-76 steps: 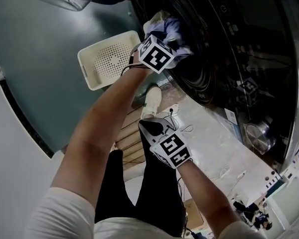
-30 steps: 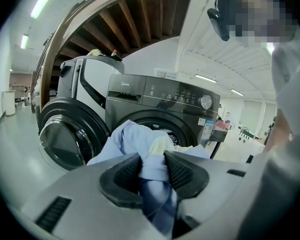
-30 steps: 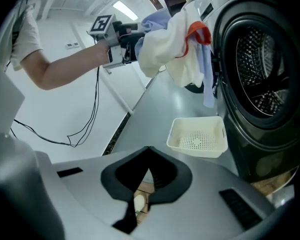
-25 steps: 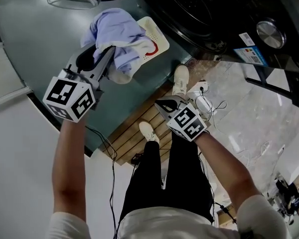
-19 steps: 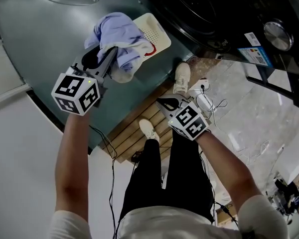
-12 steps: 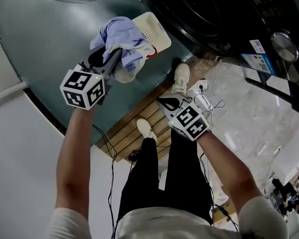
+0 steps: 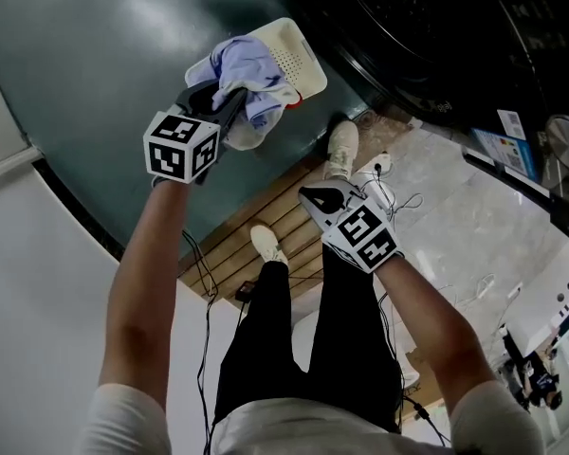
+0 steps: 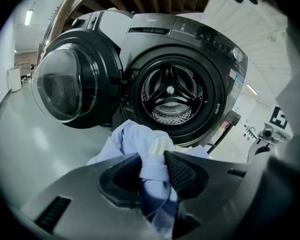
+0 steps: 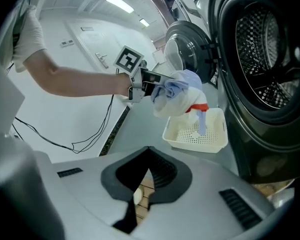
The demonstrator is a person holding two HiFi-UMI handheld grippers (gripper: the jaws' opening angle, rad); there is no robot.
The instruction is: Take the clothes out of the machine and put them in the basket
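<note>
My left gripper (image 7: 229,104) is shut on a bundle of pale blue and white clothes (image 7: 249,66), which hangs over the cream perforated basket (image 7: 302,57) on the grey floor. In the left gripper view the blue cloth (image 8: 140,146) is pinched between both pads (image 8: 184,170), and the machine's open drum (image 8: 172,96) lies behind it. The right gripper view shows the bundle (image 9: 182,91) with a red strip, its lower end dangling into the basket (image 9: 215,139). My right gripper (image 9: 148,151) is shut and empty; in the head view this right gripper (image 7: 321,197) hangs near my shoes.
The dark washing machine (image 7: 427,36) stands at the upper right with its round door (image 8: 65,84) swung open to the left. Black cables (image 9: 85,134) run across the floor by a wooden slatted strip (image 7: 284,226). My legs and shoes (image 7: 342,145) are below.
The left gripper has sunk with the clothes bundle down towards the basket, having come away from the machine's opening earlier. The right gripper has hardly moved.
</note>
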